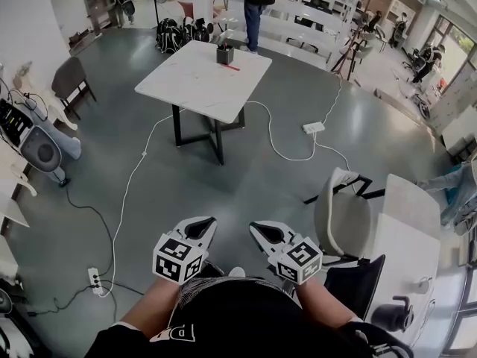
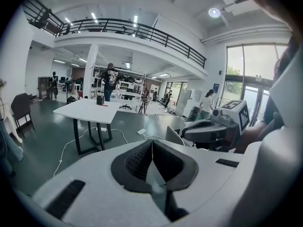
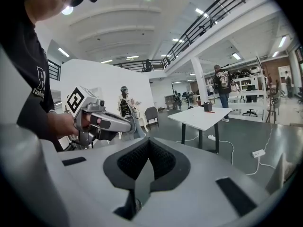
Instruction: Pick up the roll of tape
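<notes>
No roll of tape can be made out in any view. My left gripper and right gripper are held side by side close to my body, above the grey floor, both shut with nothing between the pads. In the left gripper view the jaws meet at the tips, and the right gripper shows beside them. In the right gripper view the jaws are also closed, with the left gripper at the left. A white table stands well ahead, bearing a black box and a small red item.
White cables and a power strip lie on the floor around the table. A grey chair and a white desk with a black kettle stand at my right. A person stands behind the table. A dark chair is at the left.
</notes>
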`<state>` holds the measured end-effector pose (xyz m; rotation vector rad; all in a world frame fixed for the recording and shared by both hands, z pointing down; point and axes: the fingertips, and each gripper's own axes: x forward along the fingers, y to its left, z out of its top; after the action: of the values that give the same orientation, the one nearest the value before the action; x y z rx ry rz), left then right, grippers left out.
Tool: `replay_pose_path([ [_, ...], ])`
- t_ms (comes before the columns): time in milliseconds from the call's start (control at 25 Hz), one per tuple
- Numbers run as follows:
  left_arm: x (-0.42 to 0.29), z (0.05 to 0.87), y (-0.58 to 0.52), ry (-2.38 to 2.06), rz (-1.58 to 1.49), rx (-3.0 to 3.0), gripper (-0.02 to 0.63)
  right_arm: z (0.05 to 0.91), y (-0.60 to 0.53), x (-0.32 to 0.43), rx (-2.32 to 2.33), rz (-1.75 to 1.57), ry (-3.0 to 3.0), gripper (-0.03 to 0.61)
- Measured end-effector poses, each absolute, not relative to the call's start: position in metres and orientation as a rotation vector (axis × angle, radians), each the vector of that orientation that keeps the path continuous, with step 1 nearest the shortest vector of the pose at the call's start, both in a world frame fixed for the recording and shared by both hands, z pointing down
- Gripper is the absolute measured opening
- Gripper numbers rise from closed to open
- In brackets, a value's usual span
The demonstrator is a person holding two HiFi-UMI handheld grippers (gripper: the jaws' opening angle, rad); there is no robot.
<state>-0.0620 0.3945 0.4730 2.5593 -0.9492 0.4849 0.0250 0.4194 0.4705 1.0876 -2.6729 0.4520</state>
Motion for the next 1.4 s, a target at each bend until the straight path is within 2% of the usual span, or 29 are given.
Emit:
replay_pose_path([
  [800,-0.025,0.476,0.384,-0.865,0.533,2.600,0.020,0.478,0.419,0.059,1.195,0.524,-2.648,0.005],
  [1400,-0.017,0.492,0.320,-0.821,0.558,2.593,0.020,0.485,0.360,0.063,1.208,0.548,-2.624,0.005],
])
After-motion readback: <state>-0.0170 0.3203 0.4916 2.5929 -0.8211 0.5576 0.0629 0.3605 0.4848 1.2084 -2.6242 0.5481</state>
